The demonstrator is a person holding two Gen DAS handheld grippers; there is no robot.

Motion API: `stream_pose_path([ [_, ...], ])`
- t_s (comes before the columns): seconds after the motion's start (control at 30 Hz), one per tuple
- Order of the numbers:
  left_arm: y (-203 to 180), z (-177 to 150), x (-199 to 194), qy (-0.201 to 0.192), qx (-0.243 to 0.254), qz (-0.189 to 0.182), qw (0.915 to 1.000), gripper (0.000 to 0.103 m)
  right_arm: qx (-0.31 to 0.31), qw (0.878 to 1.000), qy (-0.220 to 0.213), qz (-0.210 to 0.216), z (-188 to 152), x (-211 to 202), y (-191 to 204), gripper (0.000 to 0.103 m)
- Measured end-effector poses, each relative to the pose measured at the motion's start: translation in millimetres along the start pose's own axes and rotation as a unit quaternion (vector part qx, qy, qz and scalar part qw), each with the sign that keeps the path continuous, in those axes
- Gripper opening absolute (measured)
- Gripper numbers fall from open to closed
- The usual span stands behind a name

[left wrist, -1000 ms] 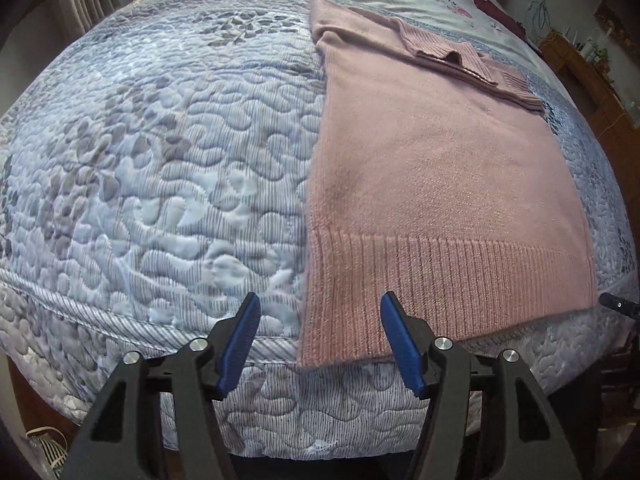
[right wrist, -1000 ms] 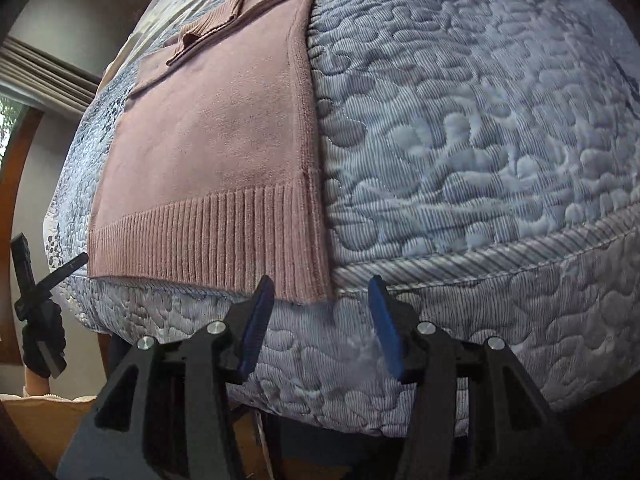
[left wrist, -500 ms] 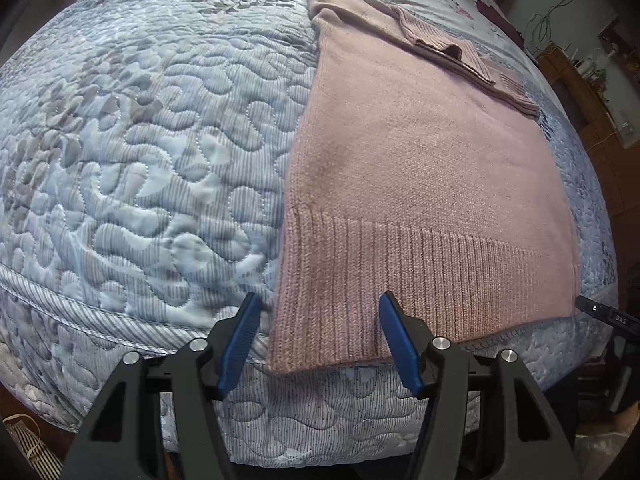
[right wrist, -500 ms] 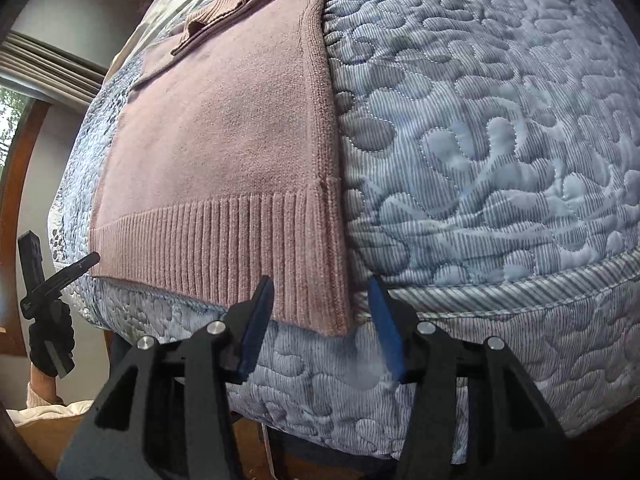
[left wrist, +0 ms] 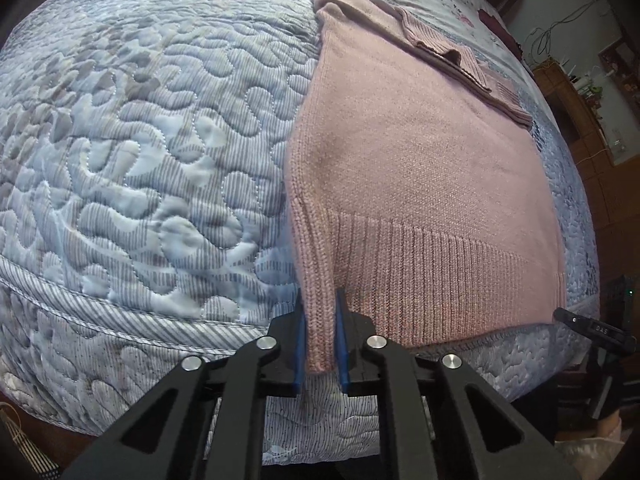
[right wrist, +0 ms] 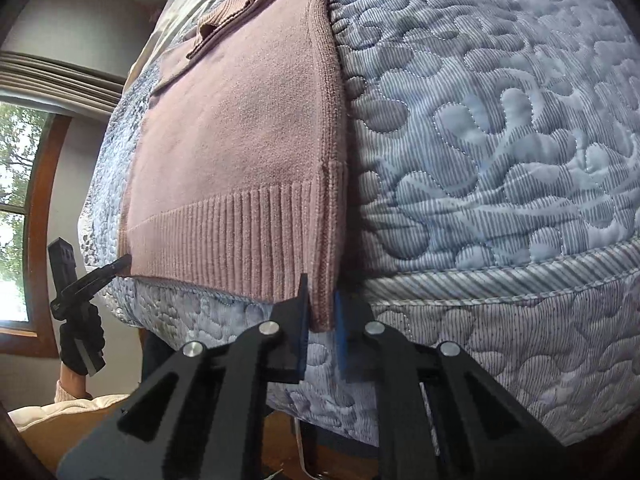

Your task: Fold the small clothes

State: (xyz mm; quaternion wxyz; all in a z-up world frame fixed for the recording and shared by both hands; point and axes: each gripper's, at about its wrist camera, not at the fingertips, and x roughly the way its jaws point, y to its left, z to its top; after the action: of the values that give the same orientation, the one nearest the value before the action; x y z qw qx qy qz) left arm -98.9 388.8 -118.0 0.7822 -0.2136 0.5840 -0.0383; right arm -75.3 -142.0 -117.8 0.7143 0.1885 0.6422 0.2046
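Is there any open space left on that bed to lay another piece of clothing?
Yes. Wide bare quilt lies left of the pink sweater, and more on its right side. The crowded spot is the near hem: the left gripper and right gripper each pinch a bottom corner. The folded sleeves cover the sweater's far end.

Black tongs (left wrist: 320, 344), blue pads (left wrist: 342, 344), silver screws; black glove (right wrist: 82, 342).
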Motion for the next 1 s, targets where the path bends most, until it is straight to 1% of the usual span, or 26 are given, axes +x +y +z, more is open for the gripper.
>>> stream_pose_path([
  [0.07, 3, 3, -11, -0.008, -0.01, -0.028, 0.9995, 0.01, 0.012, 0.999, -0.004, 0.034, 4, -10, -1, 0.009],
  [0.13, 5, 10, -24, -0.021, -0.022, -0.057, 0.9979, 0.01, 0.017, 0.998, -0.009, 0.059, 11, -21, 0, 0.009],
  [0.23, 2, 25, -38, -0.038, -0.024, -0.072, 0.9964, 0.01, 0.021, 0.996, -0.023, 0.088, 27, -39, 5, 0.009],
  [0.3, -3, 37, -42, -0.045, -0.014, -0.069, 0.9965, 0.01, 0.028, 0.994, -0.033, 0.104, 40, -49, 7, 0.009],
  [0.47, -10, 68, -39, -0.056, -0.01, -0.062, 0.9965, 0.01, 0.029, 0.994, -0.048, 0.097, 79, -60, 12, 0.009],
  [0.57, -8, 92, -36, -0.061, -0.021, -0.063, 0.9959, 0.01, 0.041, 0.994, -0.048, 0.094, 106, -59, 10, 0.009],
  [0.67, -2, 115, -26, -0.063, -0.044, -0.071, 0.9945, 0.01, 0.06, 0.993, -0.045, 0.09, 133, -52, 3, 0.009],
  [0.8, 5, 146, -8, -0.062, -0.071, -0.078, 0.9925, 0.01, 0.093, 0.99, -0.043, 0.098, 168, -37, -6, 0.009],
  [1.0, 4, 177, 19, -0.048, -0.077, -0.066, 0.9937, 0.01, 0.097, 0.992, -0.024, 0.078, 209, -13, -11, 0.009],
])
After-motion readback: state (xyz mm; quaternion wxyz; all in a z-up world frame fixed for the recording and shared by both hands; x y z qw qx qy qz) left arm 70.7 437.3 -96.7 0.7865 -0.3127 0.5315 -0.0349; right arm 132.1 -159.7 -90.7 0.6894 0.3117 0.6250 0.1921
